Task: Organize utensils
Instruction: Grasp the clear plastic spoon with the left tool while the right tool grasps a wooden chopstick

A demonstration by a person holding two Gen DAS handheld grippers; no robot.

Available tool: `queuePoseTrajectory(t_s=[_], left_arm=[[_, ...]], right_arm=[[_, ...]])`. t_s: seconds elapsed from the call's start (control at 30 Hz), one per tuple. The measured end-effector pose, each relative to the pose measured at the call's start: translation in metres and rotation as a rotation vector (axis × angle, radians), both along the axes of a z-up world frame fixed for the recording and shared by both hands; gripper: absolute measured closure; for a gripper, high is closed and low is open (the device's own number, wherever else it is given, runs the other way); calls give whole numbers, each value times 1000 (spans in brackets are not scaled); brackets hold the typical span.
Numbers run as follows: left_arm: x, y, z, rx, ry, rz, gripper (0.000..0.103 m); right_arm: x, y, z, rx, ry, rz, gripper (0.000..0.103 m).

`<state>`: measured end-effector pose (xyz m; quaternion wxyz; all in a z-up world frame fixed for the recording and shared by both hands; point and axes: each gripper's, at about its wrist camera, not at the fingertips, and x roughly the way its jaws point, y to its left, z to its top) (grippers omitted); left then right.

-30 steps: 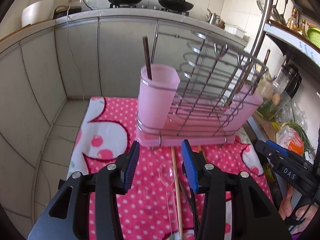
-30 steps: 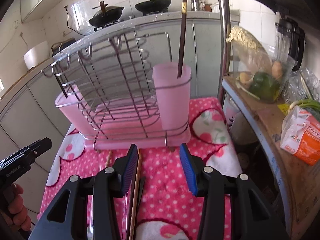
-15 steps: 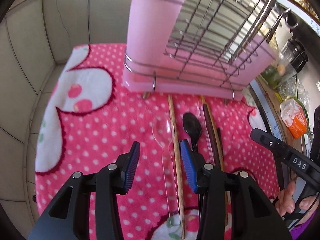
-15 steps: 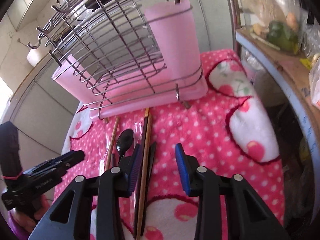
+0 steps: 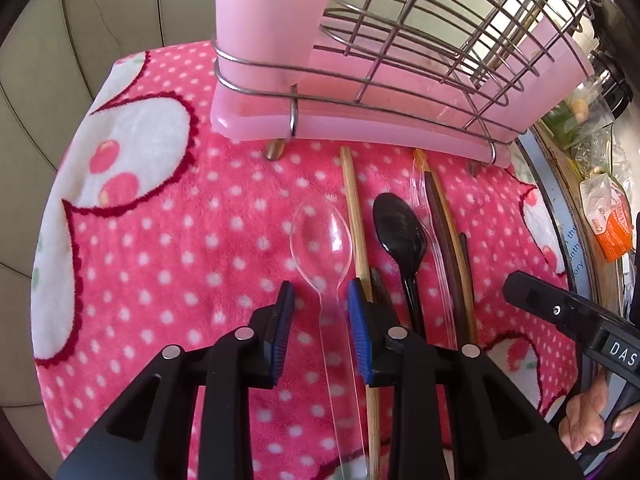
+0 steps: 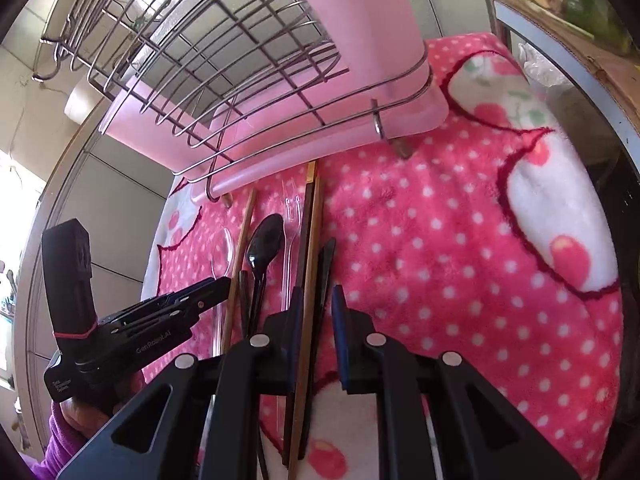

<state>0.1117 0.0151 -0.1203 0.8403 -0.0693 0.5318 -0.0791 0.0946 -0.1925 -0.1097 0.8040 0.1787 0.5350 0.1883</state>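
Transparent fork (image 6: pixel 291 216) shows clearly only from right wrist.

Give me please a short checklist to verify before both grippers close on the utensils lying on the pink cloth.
1. Left gripper open: ok.
2. Clear spoon handle between the left fingers: ok; neck sits in the gap.
3. Left fingers free of the light wooden chopstick: not ok; the right finger overlaps it.
4. Right gripper open: ok.
5. Only one item between the right fingers: not ok; the brown chopstick and a dark utensil both lie there.
6. Fingers low enough to touch the pink cloth: cannot tell.
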Motion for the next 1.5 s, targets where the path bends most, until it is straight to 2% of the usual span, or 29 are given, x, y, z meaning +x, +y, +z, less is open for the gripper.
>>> queuePoseTrajectory(t_s=[0.03,0.1,0.17,0.2,0.47,0.67,0.77,1.03,1.27,1.4,1.5], left_arm=[[1,-1,0,11,-5,7,86],[3,1,-1,-1,-4,20,90],[2,6,1,-5,-10,41,100],[1,10,1,-8,-10,53,100],[-5,39,6,-34,3,118,100],[-4,49,2,-48,42,97,100],[-2,49,3,-44,56,81,100],[10,41,5,-39,96,32,93],[32,27,10,-35,138,-15,86],[45,24,8,-37,173,-20,85],[54,22,7,-31,184,-22,84]], right_arm=[[2,4,0,-10,-2,6,89],[6,9,-1,-21,-9,10,87],[12,14,-2,-36,-14,17,87],[15,16,-3,-43,-15,20,87],[52,31,-16,-84,4,41,87],[71,36,-28,-25,45,92,89],[72,35,-30,10,56,103,95],[58,-3,-17,35,57,40,95],[54,-22,-9,-65,75,38,93],[55,-14,-12,-126,87,70,91],[56,-8,-21,-132,112,76,90]])
